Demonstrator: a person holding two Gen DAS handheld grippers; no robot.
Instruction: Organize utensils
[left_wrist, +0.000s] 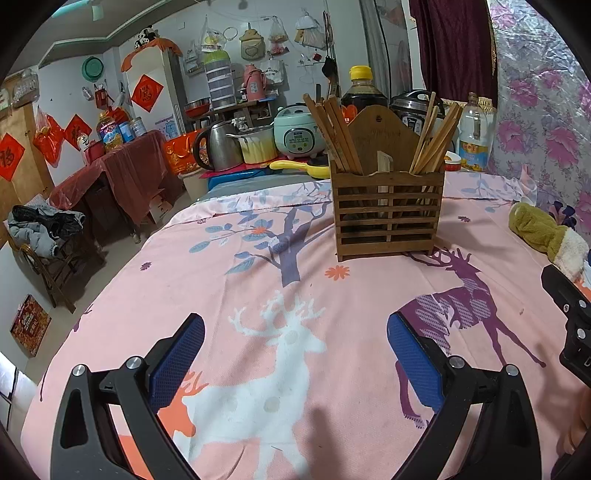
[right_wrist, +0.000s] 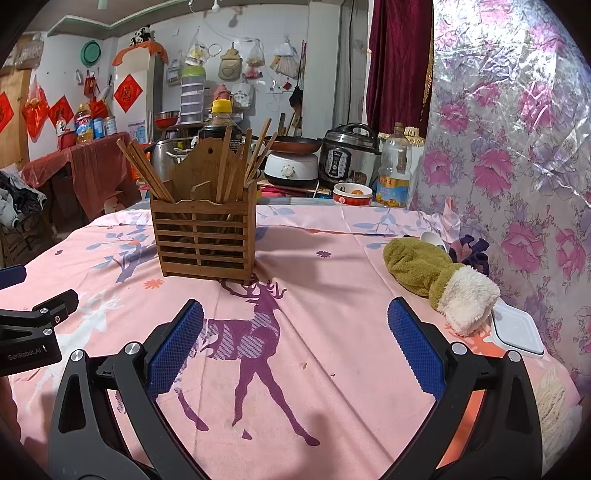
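A slatted wooden utensil holder (left_wrist: 388, 214) (right_wrist: 205, 236) stands upright on the pink deer-print cloth (left_wrist: 258, 288) (right_wrist: 332, 280). Wooden chopsticks (left_wrist: 334, 134) (right_wrist: 147, 171) lean out of its left and right compartments. My left gripper (left_wrist: 295, 363) hovers open over the white deer print, well short of the holder, nothing between its blue pads (left_wrist: 177, 363). My right gripper (right_wrist: 295, 354) is open too, above the purple deer, with the holder ahead and to its left. A white spoon (right_wrist: 434, 238) peeks out behind an olive fleece cloth.
An olive and cream fleece cloth (right_wrist: 439, 280) (left_wrist: 546, 232) lies at the right, a white lidded box (right_wrist: 515, 330) beside it. The table's far edge holds an oil bottle (right_wrist: 395, 173), a small bowl (right_wrist: 352, 194) and cookers. A floral plastic sheet (right_wrist: 517, 147) walls the right side.
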